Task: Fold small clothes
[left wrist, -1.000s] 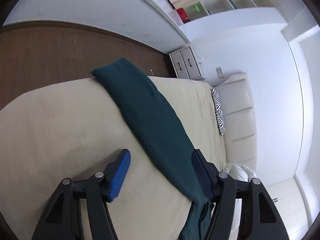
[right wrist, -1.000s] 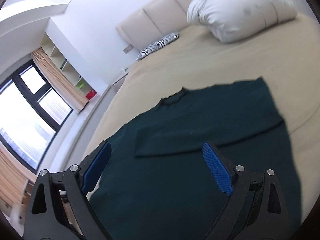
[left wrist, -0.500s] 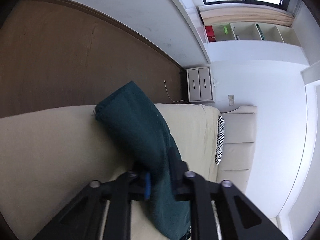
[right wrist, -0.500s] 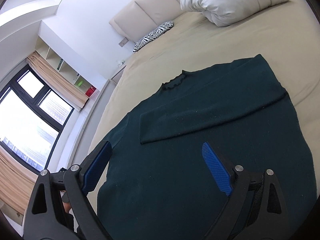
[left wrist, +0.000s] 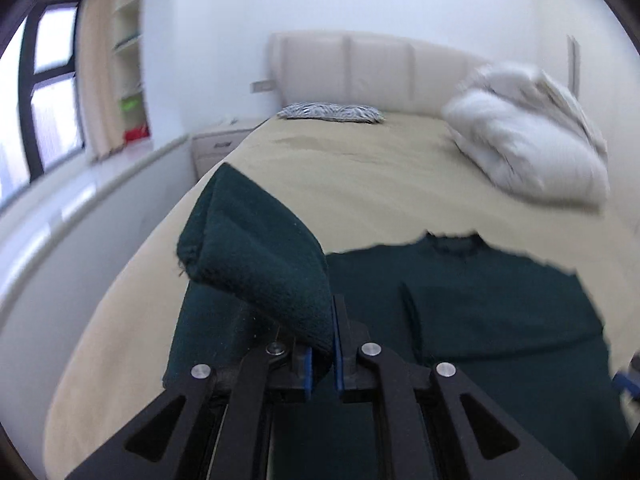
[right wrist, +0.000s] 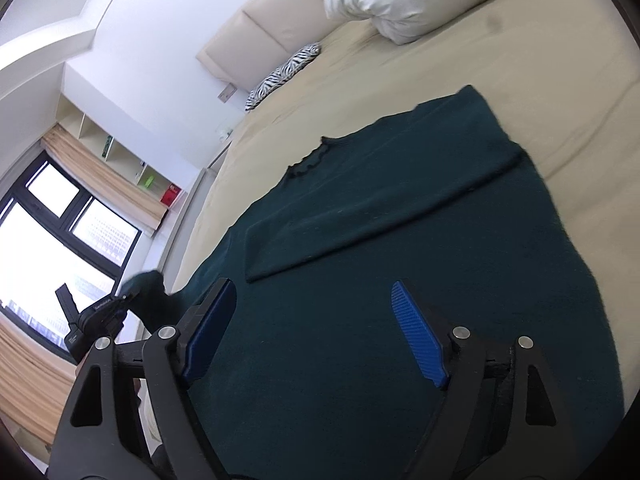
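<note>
A dark green sweater (right wrist: 400,240) lies flat on the beige bed (right wrist: 540,72), neck toward the headboard. One sleeve (right wrist: 380,216) is folded across its chest. My left gripper (left wrist: 322,340) is shut on the other sleeve (left wrist: 256,264), which stands lifted and draped over the fingers, above the sweater's body (left wrist: 500,312). In the right wrist view that left gripper (right wrist: 96,316) shows at the left edge with the sleeve end (right wrist: 148,292) in it. My right gripper (right wrist: 312,292) hangs over the lower body of the sweater. Its jaws are closing, wide apart, with nothing pinched between the blue pads (right wrist: 420,340).
A white bunched duvet (left wrist: 528,140) lies at the head of the bed on the right, and a zebra-print pillow (left wrist: 332,112) sits by the cream headboard (left wrist: 360,68). A nightstand (left wrist: 216,148), a low ledge and a window (right wrist: 60,240) run along the bed's left side.
My left gripper shut on the sleeve, lifted it and swung round to face the headboard. The right gripper sank closer to the sweater and its jaws narrowed a little.
</note>
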Available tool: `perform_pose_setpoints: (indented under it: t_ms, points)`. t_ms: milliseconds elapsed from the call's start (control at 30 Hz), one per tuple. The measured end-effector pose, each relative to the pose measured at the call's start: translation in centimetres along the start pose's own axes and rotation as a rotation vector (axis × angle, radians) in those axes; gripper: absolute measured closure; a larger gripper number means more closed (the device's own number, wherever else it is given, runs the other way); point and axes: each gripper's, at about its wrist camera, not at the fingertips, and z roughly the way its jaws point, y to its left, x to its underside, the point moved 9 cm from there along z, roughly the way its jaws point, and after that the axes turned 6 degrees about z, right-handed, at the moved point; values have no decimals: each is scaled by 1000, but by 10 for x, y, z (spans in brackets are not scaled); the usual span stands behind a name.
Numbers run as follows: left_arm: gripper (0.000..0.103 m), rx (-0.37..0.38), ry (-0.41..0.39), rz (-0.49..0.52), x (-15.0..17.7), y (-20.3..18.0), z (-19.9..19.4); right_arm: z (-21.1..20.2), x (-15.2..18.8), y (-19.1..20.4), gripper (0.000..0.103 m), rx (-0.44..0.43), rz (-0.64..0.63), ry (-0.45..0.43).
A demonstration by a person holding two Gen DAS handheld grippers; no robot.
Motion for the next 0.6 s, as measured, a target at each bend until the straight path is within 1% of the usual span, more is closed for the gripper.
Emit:
perform_pose_setpoints:
  t_ms: [67,100,133,167,233,267,333,367,400,500,533,600]
  points:
    - [91,-21,33,204,20,-63,10,-3,-2,-12,24,5,22,-7]
    - [91,-19,46,276,32,-84,19,-4,-4,-18,24,10,35,-10]
    - [88,-19,61,331,45,-98,28,-3,-4,-23,24,15,45,-11]
    - [84,-16,81,363,55,-103,36,-3,-5,-29,24,18,53,-7]
    - [71,-20,132,393,73,-108,48,1,-5,-40,24,32,73,8]
    - [65,-27,130,378,73,-103,48,3,-6,-45,24,36,81,17]
    - [33,-3,125,308,73,-89,38,12,-6,-53,23,42,99,36]
    - [29,14,123,265,70,-77,36,18,-6,-56,22,44,109,53]
    - [25,32,116,214,69,-67,31,25,-4,-57,22,42,118,70]
    - [25,73,135,129,79,-46,18,54,-2,-47,22,-10,137,141]
    - [25,83,136,99,87,-49,8,66,-1,-37,22,-32,122,167]
    - [25,119,134,-9,94,-29,2,90,1,-14,22,-61,73,218]
